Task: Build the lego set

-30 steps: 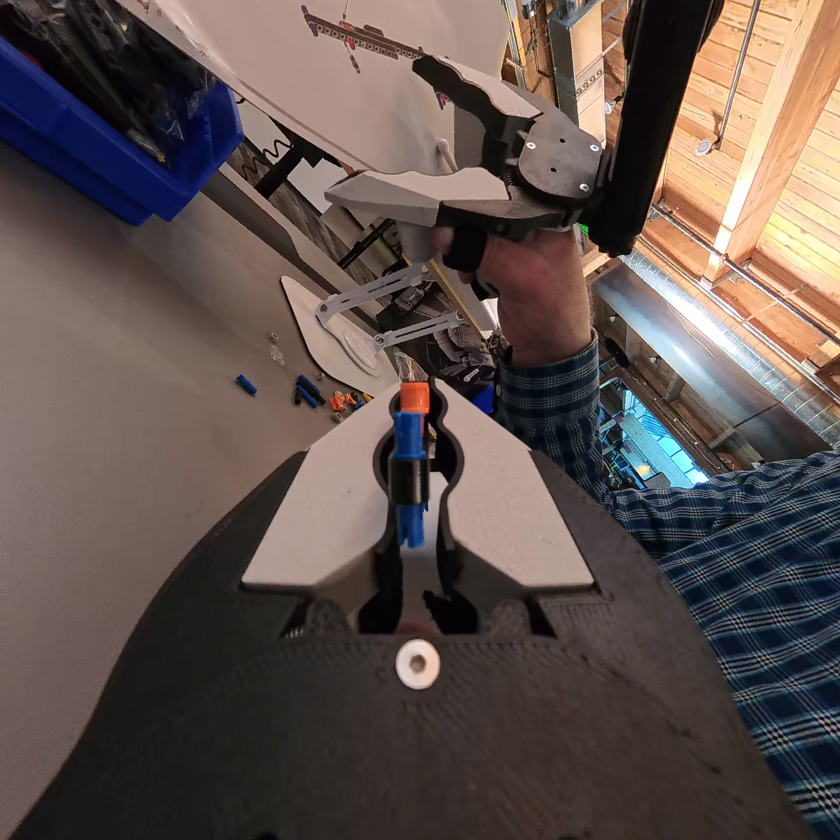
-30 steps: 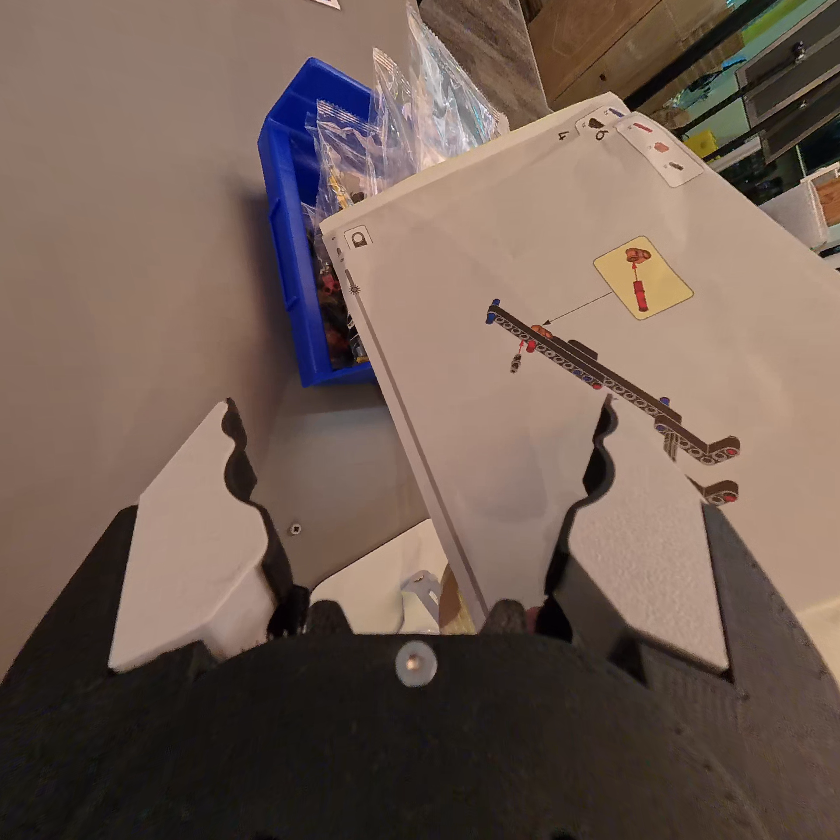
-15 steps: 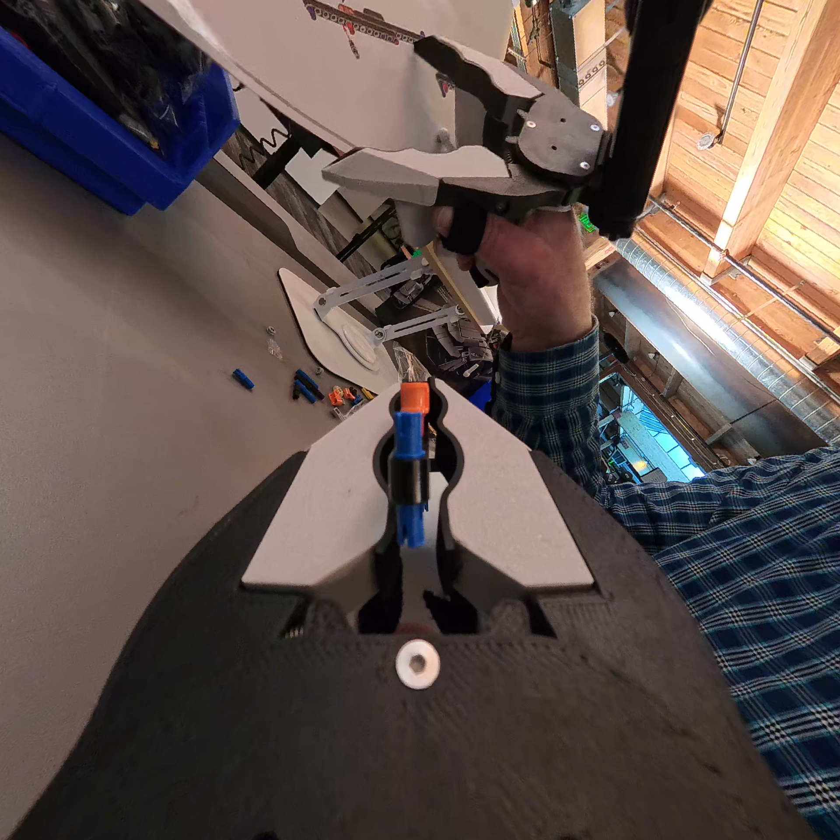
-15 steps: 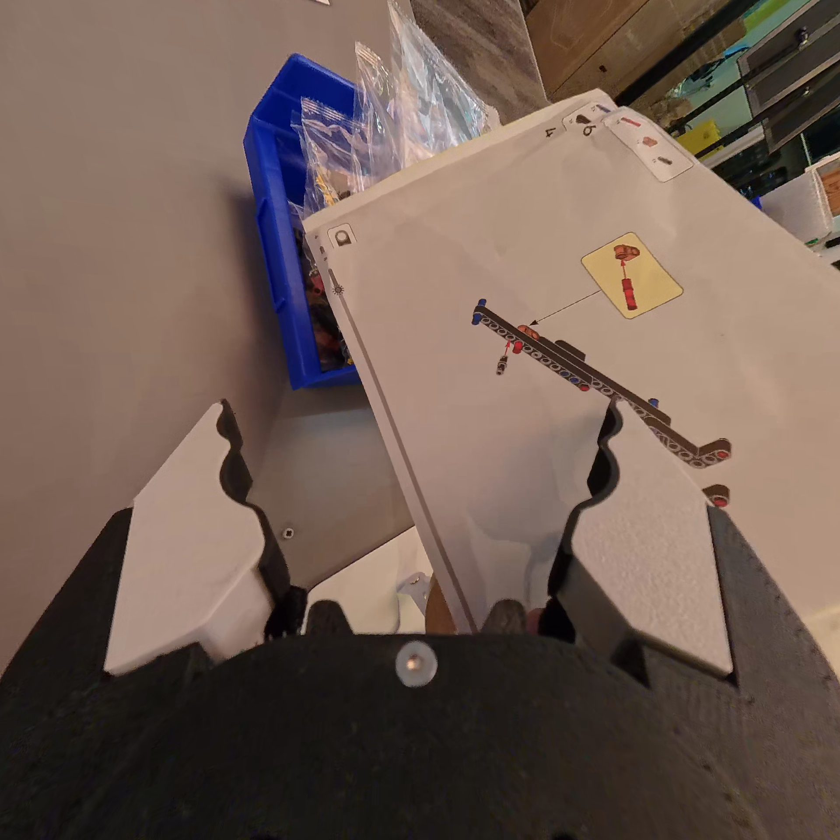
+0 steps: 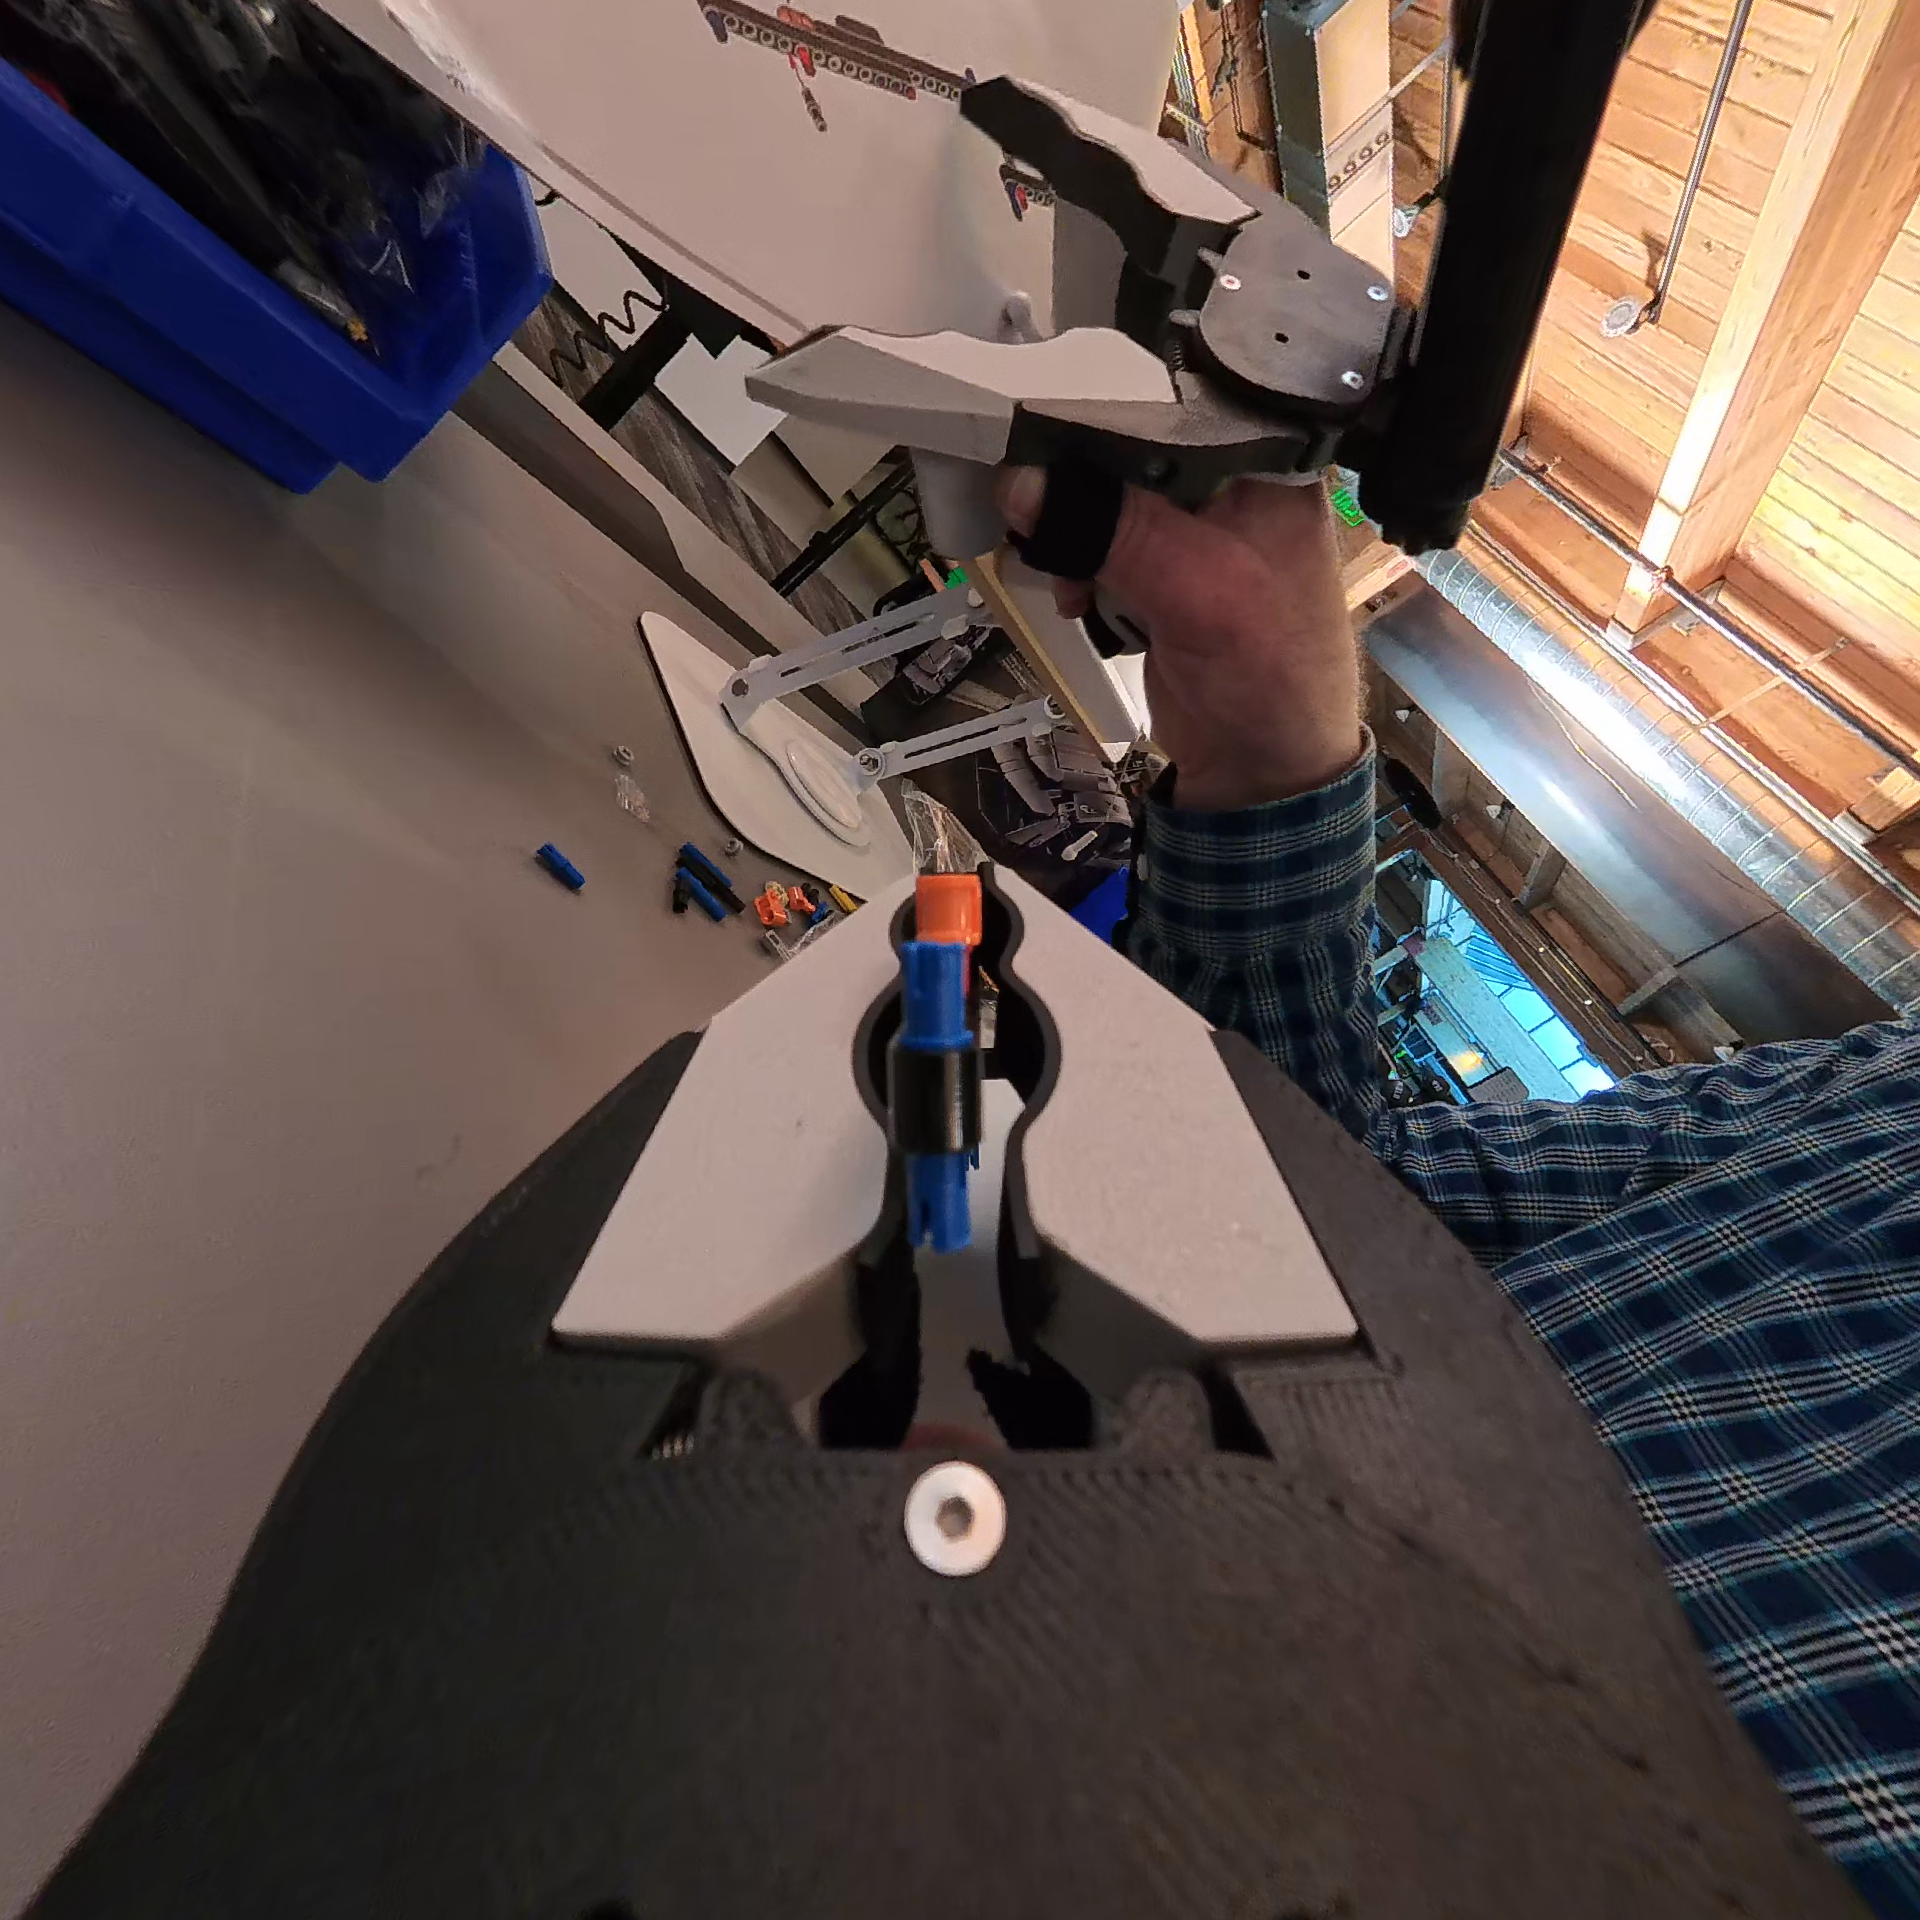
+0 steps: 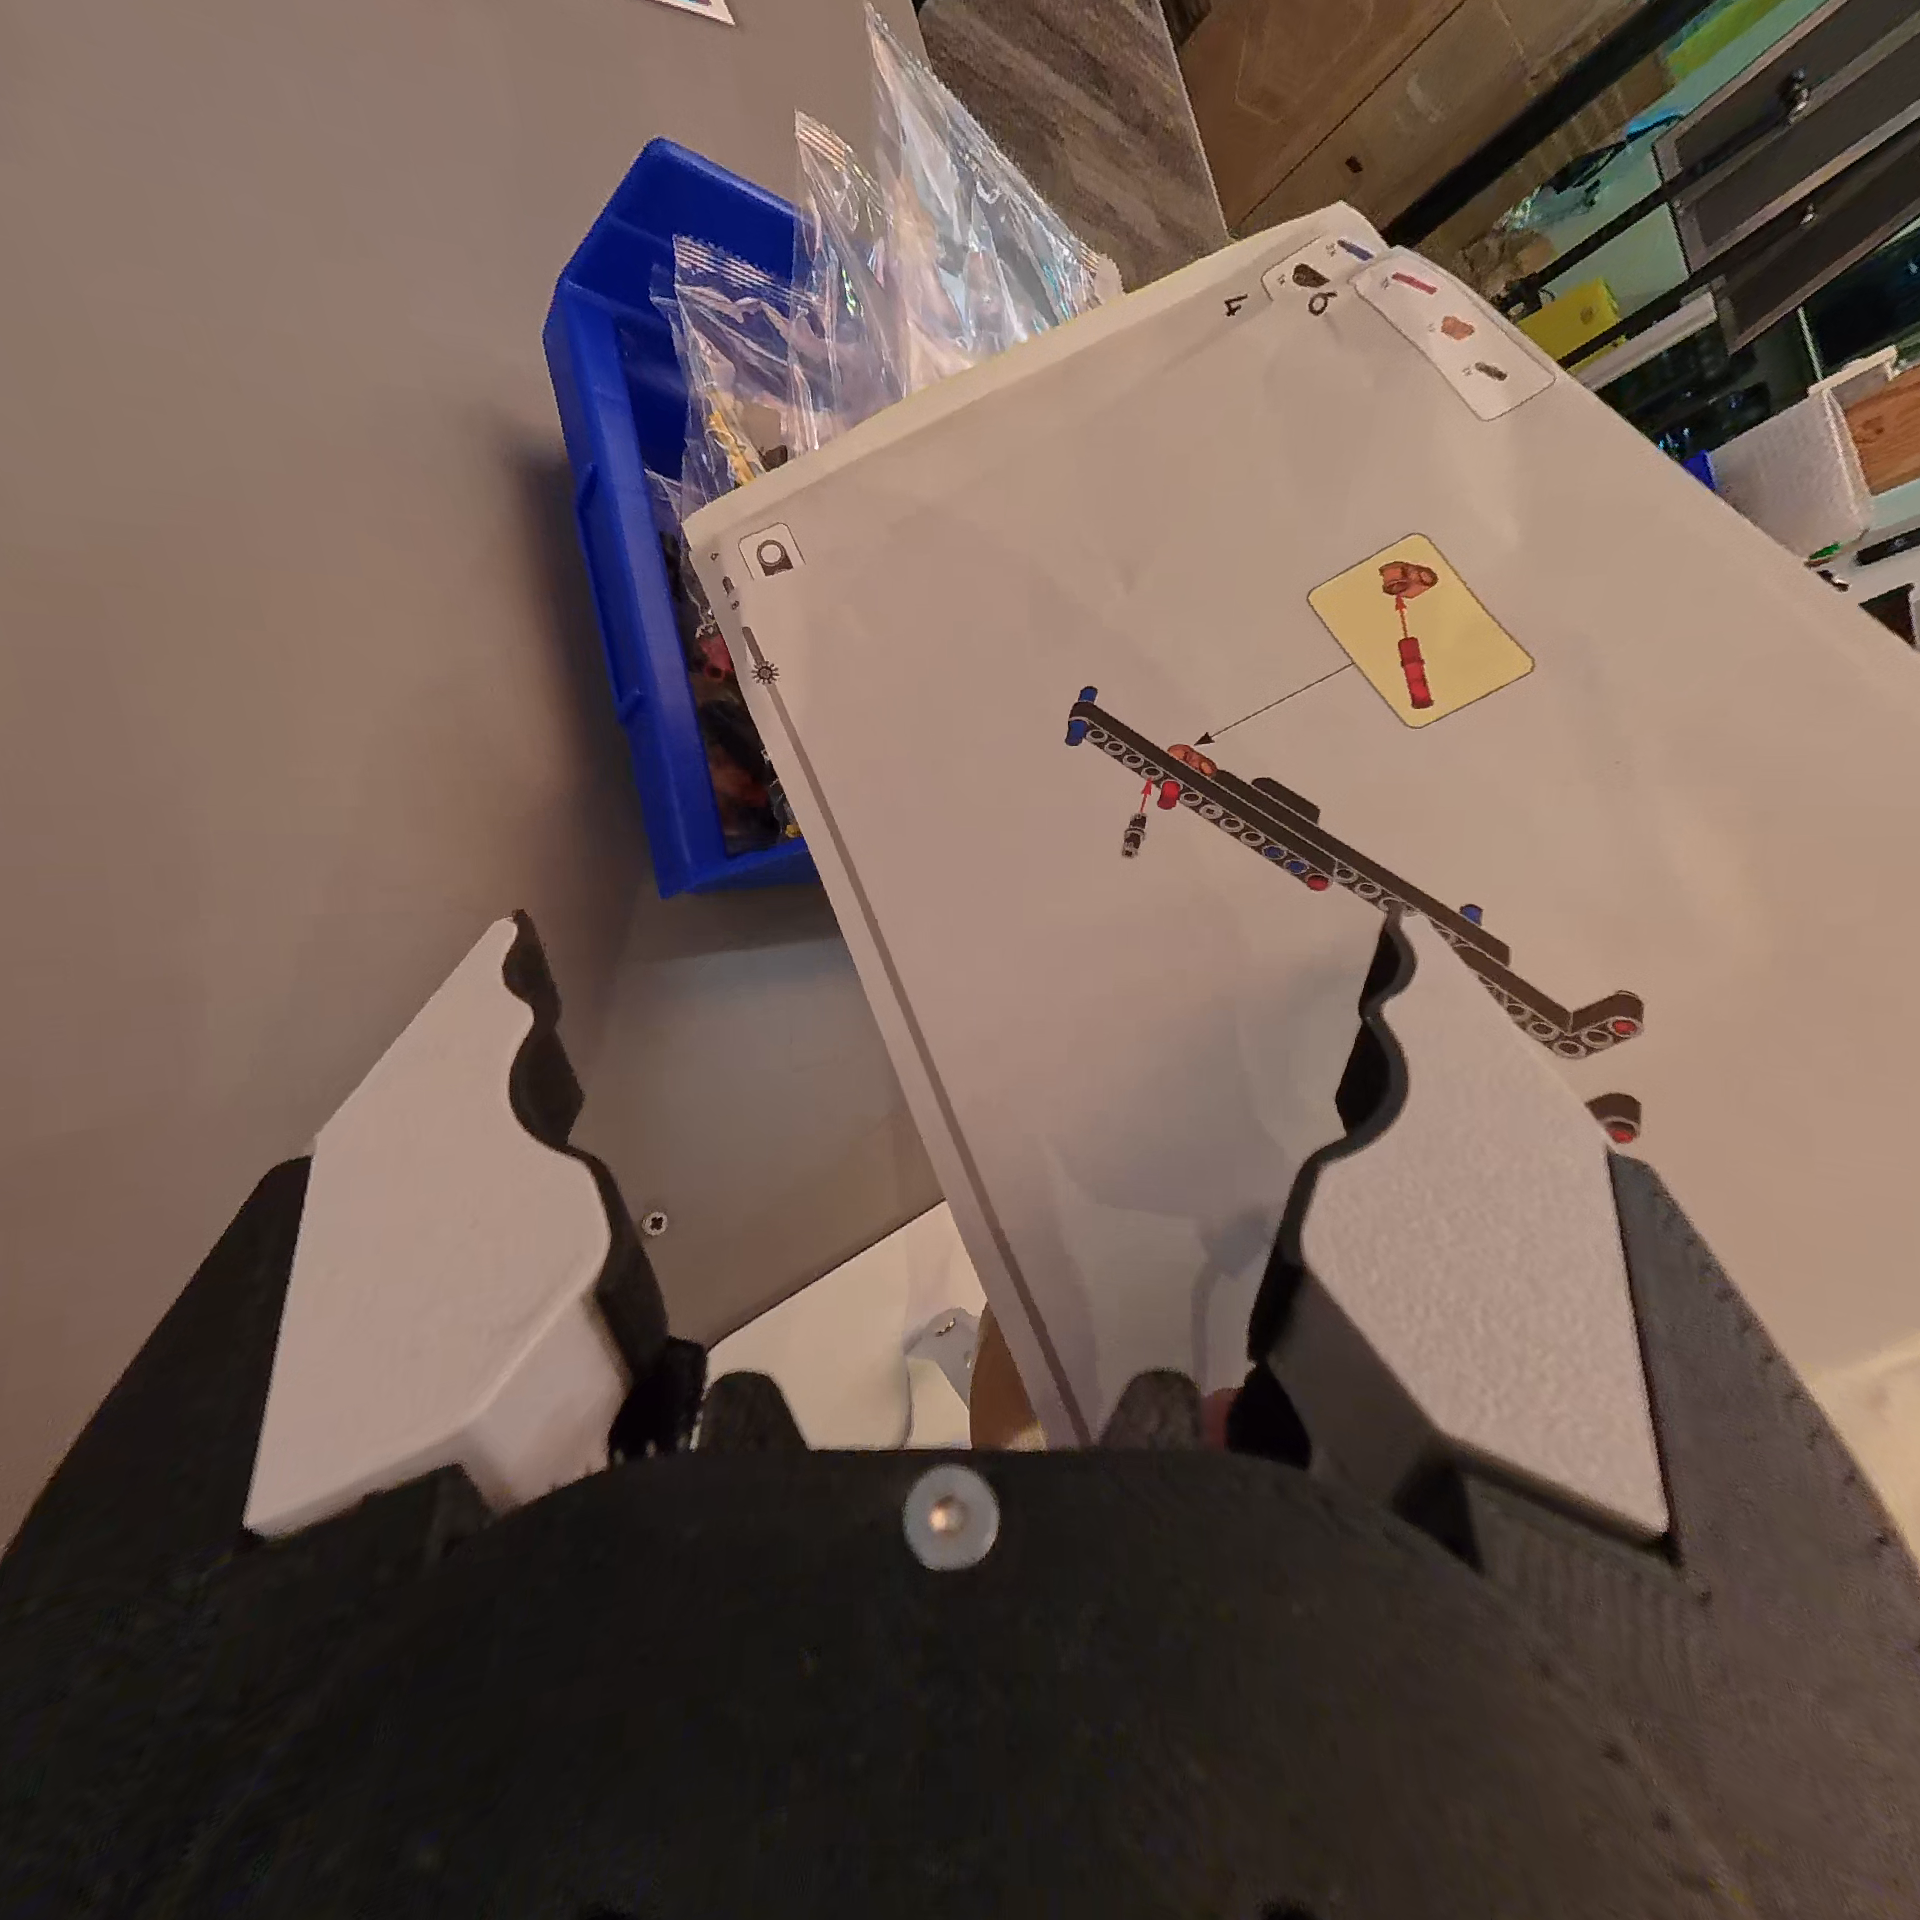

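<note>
My left gripper (image 5: 951, 935) is shut on a small lego assembly (image 5: 935, 1081): a blue pin through a black sleeve, with an orange piece at the tip. It is held above the grey table (image 5: 208, 935). My right gripper (image 6: 951, 925) is open and empty, raised in front of the white instruction sheet (image 6: 1247, 540). The right gripper also shows in the left wrist view (image 5: 862, 234), held by a hand (image 5: 1226, 623), jaws wide apart. Loose blue, black and orange lego pieces (image 5: 707, 888) lie on the table beyond my left gripper.
A blue bin (image 6: 623, 582) with clear bags (image 6: 883, 291) of parts stands behind the sheet; the bin also shows in the left wrist view (image 5: 208, 343). A white stand base (image 5: 727, 748) holds the sheet up. A small screw (image 6: 654, 1223) lies on the table. My right gripper's tips are some 15 cm from the small screw (image 6: 654, 1223).
The right gripper has shifted slightly in front of the sheet and stayed open. The left gripper still holds the same assembly.
</note>
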Demonstrator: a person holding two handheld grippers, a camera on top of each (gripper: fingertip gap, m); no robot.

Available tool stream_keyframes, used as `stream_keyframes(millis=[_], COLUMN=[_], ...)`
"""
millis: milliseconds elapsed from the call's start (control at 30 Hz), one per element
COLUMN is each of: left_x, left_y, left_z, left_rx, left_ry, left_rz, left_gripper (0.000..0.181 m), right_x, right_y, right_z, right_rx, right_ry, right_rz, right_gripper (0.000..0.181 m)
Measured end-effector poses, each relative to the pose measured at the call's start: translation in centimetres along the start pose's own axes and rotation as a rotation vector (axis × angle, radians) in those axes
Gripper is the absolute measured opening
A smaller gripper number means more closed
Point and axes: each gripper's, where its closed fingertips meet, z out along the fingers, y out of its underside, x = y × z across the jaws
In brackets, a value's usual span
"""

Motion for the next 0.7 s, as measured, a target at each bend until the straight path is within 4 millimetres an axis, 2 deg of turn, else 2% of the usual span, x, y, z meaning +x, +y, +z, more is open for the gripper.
stream_keyframes(millis=[700], left_x=[-0.13], left_y=[0.16], left_z=[0.07], left_rx=[-0.003], left_ry=[-0.003], left_rz=[-0.004], left_gripper=[0.005], right_x=[0.78], right_y=[0.47], right_z=[0.02], right_rx=[-0.004], right_ry=[0.017], right_rz=[0.029], right_gripper=[0.148])
